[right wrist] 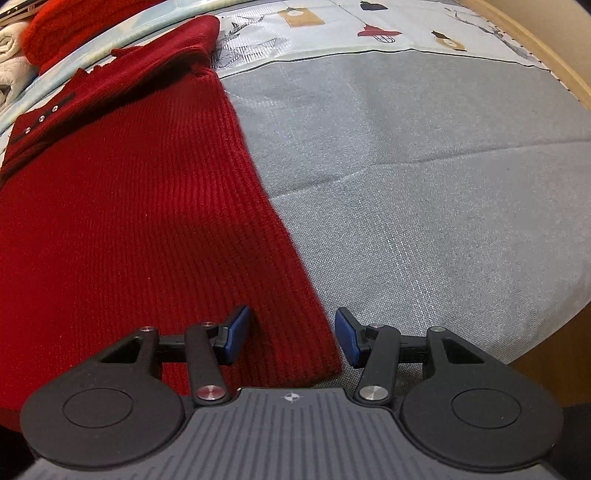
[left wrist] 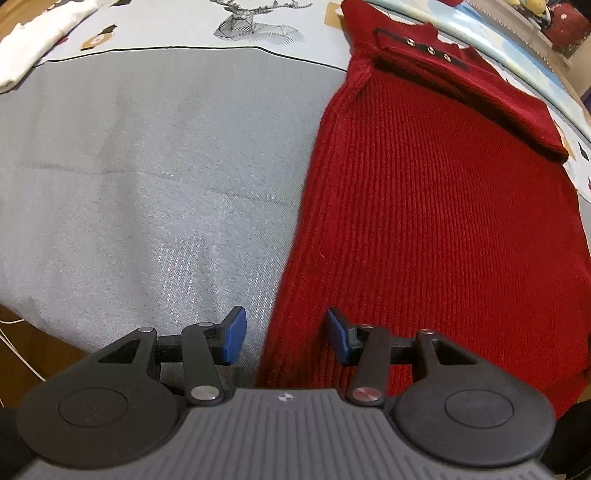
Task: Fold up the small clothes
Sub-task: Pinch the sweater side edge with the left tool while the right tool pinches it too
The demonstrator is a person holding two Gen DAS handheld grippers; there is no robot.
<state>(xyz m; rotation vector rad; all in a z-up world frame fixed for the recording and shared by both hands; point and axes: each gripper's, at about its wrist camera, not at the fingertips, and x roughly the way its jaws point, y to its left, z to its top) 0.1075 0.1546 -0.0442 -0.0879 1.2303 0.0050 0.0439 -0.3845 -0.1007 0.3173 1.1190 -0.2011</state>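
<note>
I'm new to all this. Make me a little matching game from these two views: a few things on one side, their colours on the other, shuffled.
Things:
1. sweater
2. claw pads
3. table cover
4. folded cloth at far left

Colours:
A. grey
B. white
C. dark red
D. blue

Pairs: 1-C, 2-D, 3-A, 4-B

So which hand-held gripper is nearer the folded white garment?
Left. The folded white garment lies far ahead-left of the left hand-held gripper; the right hand-held gripper straddles the red ribbed knit's opposite edge.
</note>
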